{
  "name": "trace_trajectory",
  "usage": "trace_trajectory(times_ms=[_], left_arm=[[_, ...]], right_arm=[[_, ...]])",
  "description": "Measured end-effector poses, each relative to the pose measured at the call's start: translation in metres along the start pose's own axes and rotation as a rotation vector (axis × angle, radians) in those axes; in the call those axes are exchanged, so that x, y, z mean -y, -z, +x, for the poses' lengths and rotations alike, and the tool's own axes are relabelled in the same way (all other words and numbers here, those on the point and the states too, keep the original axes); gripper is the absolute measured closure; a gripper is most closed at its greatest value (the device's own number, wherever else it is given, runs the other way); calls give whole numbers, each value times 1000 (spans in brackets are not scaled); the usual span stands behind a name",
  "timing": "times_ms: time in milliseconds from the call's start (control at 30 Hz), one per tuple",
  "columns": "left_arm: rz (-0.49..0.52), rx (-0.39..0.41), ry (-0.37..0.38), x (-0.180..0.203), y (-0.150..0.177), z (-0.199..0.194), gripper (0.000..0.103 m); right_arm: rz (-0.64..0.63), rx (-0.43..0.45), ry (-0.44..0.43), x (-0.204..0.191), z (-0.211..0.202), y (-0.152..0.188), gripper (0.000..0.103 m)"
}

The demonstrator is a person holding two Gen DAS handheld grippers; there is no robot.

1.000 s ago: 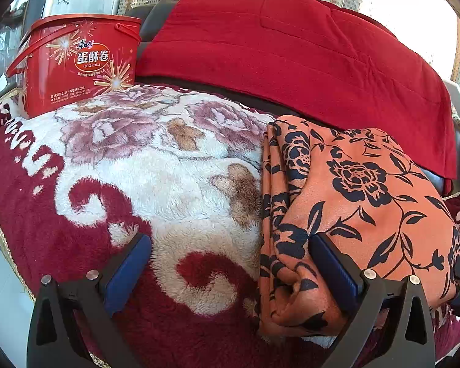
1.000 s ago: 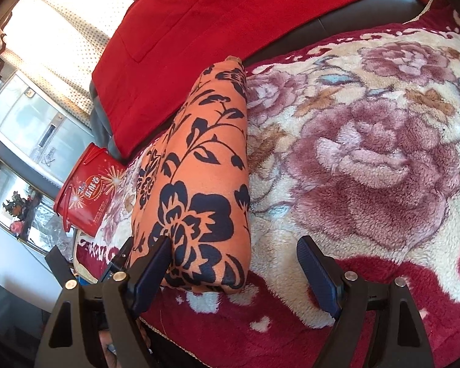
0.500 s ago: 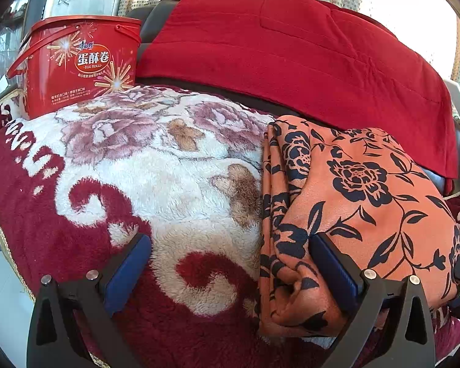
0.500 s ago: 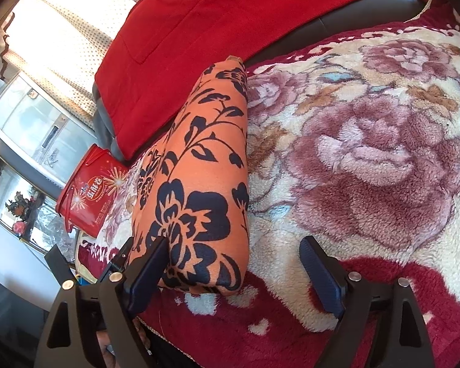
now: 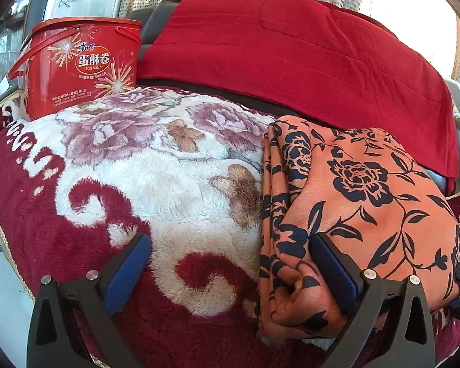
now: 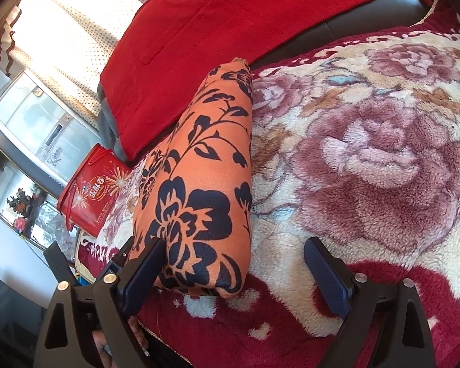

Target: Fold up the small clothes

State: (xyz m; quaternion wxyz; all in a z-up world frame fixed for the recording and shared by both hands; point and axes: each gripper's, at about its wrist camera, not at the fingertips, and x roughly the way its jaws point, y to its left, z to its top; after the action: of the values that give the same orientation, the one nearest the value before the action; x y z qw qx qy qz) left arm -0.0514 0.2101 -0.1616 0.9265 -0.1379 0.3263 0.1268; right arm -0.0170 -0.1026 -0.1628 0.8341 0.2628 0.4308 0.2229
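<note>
Two grippers work a sofa draped in a floral blanket, a red throw over the backrest behind. An egg-roll tub stands at the blanket's far left corner. Between the tools lies the garment, an orange cloth with dark flowers, already folded into a thick pad on the blanket's right part (it reads as a narrow roll from the right wrist view). The left gripper is spread wide, its right finger pressed on the garment's near edge. The right gripper is likewise spread, its left finger against the near end, nothing pinched. Risk, by judgement: the plump layers could spring open or slide on the plush pile if either finger drags sideways while lifting away.
</note>
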Motion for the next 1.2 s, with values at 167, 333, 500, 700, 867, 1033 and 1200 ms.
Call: trace_trajectory(times_ms=[167, 333, 500, 700, 867, 1033, 1200], left_arm=[[1, 0, 0, 0, 0, 0, 0], [1, 0, -1, 0, 0, 0, 0], [2, -1, -1, -1, -1, 0, 0], [3, -2, -1, -1, -1, 0, 0], [26, -14, -17, 1, -2, -3, 0], [84, -38, -33, 13, -23, -27, 0], [101, 43, 43, 35, -51, -61, 0]], right_arm=[[0, 1, -6, 1, 0, 0, 9], [3, 0, -10, 2, -1, 0, 9], [23, -5, -18, 4, -5, 0, 9], [37, -18, 6, 3, -14, 1, 10], [59, -17, 24, 9, -29, 5, 10], [72, -10, 62, 18, -46, 8, 9], [109, 3, 57, 23, -51, 5, 9]])
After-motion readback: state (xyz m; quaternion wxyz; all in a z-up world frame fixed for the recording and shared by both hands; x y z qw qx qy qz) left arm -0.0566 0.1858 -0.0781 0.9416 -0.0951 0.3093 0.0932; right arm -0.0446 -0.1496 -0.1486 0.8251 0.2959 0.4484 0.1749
